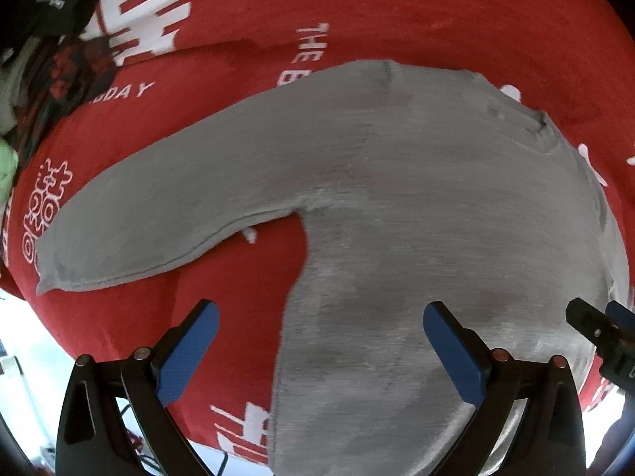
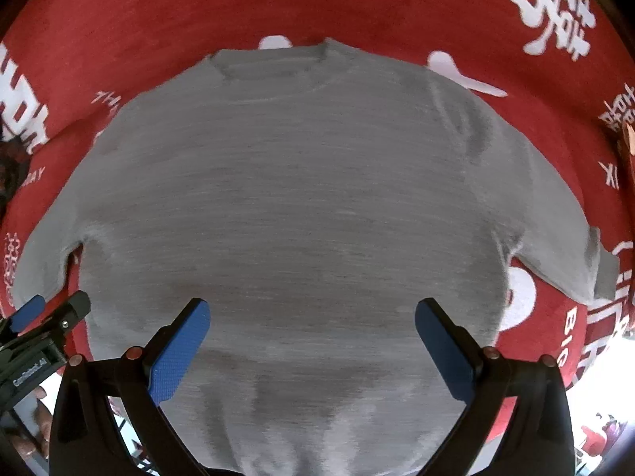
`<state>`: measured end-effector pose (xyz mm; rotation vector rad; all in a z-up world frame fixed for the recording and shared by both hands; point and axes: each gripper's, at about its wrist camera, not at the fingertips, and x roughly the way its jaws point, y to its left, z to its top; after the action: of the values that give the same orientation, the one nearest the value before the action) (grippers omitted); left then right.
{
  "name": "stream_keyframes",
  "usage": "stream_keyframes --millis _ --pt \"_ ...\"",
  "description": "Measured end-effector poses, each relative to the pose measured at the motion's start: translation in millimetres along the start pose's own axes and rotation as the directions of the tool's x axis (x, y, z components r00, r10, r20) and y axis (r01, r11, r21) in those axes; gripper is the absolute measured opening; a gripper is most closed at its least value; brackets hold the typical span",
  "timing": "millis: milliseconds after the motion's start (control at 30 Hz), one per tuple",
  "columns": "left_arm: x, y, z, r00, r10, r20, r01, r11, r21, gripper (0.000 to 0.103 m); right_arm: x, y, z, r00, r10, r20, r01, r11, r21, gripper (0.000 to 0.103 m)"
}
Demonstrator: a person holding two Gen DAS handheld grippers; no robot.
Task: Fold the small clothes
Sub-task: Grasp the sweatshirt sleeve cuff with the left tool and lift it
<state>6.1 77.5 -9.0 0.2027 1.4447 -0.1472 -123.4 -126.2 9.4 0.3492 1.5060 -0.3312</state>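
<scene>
Grey sweater point(image 2: 317, 206) lies flat across the middle of the red cloth point(image 2: 357, 4), collar toward the top. Both the left gripper point(image 1: 319, 317) and right gripper point(image 2: 311, 313) hover with fingers apart, empty. Soft, floppy knit, probably: pinch a sleeve cuff point(image 1: 59, 273), lower left.

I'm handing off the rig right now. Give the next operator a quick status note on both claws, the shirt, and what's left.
Left claw: open, empty, above the shirt's left side near the hem.
Right claw: open, empty, above the lower body.
Grey long-sleeve shirt: lies flat on the red printed cloth, collar away from you, both sleeves spread outward.
Done: spread out only.
Left: all folds, sleeves first, then body.
</scene>
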Motion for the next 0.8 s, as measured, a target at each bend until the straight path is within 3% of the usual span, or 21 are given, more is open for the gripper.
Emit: stream_keyframes --millis 300,400,467,600,700,800 --pt "11.0 60.4 -8.6 0.998 -0.06 0.012 0.061 0.988 -0.142 0.103 6.6 61.4 -4.0 0.999 0.043 -0.014 -0.045 0.991 -0.126 0.103" --pt "16.3 92.9 -14.7 0.992 -0.118 0.038 0.123 0.964 -0.236 0.103 9.0 82.9 -7.0 0.998 0.061 -0.021 -0.064 0.983 -0.172 0.103" --pt "19.9 120.9 -21.1 0.983 -0.167 0.082 0.184 0.93 -0.317 0.103 11.6 96.8 -9.6 0.997 0.073 -0.031 -0.078 0.977 -0.199 0.103" --pt "30.2 171.1 -37.3 0.943 -0.267 0.197 0.33 0.822 -0.464 0.103 15.7 117.8 -14.4 0.994 0.096 -0.046 -0.104 0.965 -0.241 0.103" --pt "52.4 192.9 -45.2 0.88 -0.395 0.265 0.475 0.689 -0.548 0.103 19.4 130.7 -17.6 0.992 0.109 -0.057 -0.121 0.956 -0.268 0.103" --pt "73.3 197.0 -45.2 0.81 -0.495 0.314 0.577 0.577 -0.578 0.103 23.0 139.6 -20.5 0.99 0.121 -0.07 -0.136 0.949 -0.284 0.103"
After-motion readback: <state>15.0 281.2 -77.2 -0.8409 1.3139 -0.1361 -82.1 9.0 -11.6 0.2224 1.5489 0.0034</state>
